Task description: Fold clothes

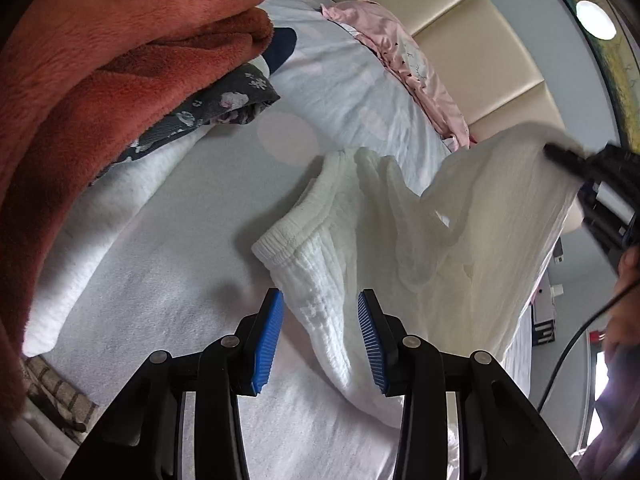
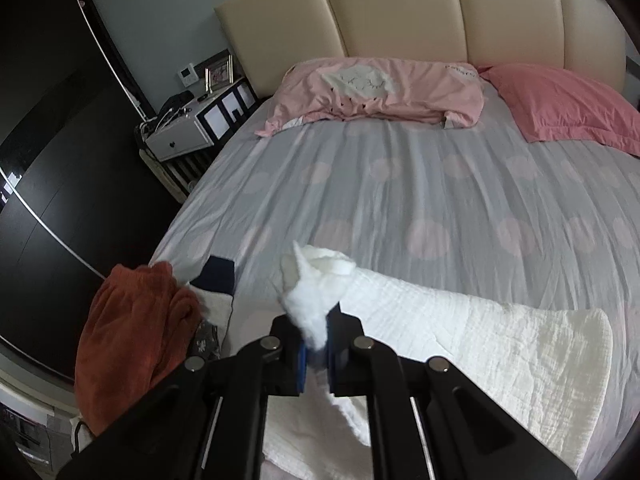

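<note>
A bed (image 2: 440,200) with a grey sheet dotted in pale pink circles fills most of the right wrist view, its cream headboard (image 2: 400,12) across the top of the frame. Two pink pillows (image 2: 380,92) lie against the headboard at upper center and upper right. A rust-colored fleece blanket (image 1: 100,80) takes up the whole left side of the left wrist view and sits at the lower left of the right wrist view, at the bed's edge. The white garment (image 2: 500,344), a crinkled cotton piece, stretches from the bottom center to the lower right of the right wrist view, lying on the sheet; in the left wrist view it fills the center and right, one end lifted off the bed. A dark floral cloth (image 1: 224,108) peeks from under the blanket at upper left. The right gripper (image 2: 316,344), bottom center, is clenched on a bunched corner of the white garment. The left gripper (image 1: 320,340), bottom center of its view, is released, its blue pads (image 1: 266,344) spread apart on either side of a fold of the garment.
</note>
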A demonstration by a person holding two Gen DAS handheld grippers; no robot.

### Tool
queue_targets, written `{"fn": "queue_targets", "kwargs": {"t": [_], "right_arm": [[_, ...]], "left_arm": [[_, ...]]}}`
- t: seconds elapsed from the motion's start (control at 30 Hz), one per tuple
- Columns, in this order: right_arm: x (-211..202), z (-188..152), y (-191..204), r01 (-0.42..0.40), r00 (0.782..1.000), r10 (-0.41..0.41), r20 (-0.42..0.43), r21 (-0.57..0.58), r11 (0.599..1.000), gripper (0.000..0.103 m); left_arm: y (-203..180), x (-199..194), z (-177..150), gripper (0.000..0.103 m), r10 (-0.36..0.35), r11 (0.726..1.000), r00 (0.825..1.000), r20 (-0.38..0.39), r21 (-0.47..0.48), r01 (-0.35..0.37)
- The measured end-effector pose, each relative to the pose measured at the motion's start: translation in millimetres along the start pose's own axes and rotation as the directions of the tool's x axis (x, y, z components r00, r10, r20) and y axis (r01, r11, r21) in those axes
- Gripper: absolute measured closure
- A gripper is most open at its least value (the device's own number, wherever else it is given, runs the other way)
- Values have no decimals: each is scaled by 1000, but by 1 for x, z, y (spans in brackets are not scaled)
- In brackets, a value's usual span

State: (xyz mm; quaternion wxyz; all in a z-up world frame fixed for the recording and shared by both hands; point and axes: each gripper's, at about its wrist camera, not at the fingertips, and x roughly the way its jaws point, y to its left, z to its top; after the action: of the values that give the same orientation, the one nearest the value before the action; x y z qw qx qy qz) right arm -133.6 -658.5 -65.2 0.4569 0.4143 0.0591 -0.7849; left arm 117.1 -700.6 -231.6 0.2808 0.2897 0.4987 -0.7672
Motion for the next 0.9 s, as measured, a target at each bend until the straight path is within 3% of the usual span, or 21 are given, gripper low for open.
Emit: {"fn": "queue_targets", "kwargs": {"t": [0.1, 0.17, 0.33, 0.53, 0.7, 0.9], "right_arm": [[-20, 21, 11, 15, 996, -11, 87, -43, 999, 97], [-23, 26, 22, 27, 996, -19, 84, -93, 995, 96], [11, -5, 29, -10, 996, -3, -85, -146, 989, 96], [35, -56, 44, -128, 968, 72, -241, -228, 965, 97], [48, -78, 52, -153, 951, 68, -303, -265, 952, 95], [52, -93, 42, -177, 933, 79, -352, -257, 950, 82]], "left_arm": [[0, 0, 0, 63, -11, 1000, 1000, -7, -1, 11], [0, -1, 0, 63, -11, 1000, 1000, -9, -3, 11], [1, -3, 2, 63, -4, 1000, 1000, -2, -11, 4], [2, -5, 9, 63, 9, 999, 1000, 18, -33, -8], [5, -3, 11, 63, 5, 999, 1000, 31, -37, -4], [5, -4, 13, 62, -42, 999, 997, 60, -22, 43]]}}
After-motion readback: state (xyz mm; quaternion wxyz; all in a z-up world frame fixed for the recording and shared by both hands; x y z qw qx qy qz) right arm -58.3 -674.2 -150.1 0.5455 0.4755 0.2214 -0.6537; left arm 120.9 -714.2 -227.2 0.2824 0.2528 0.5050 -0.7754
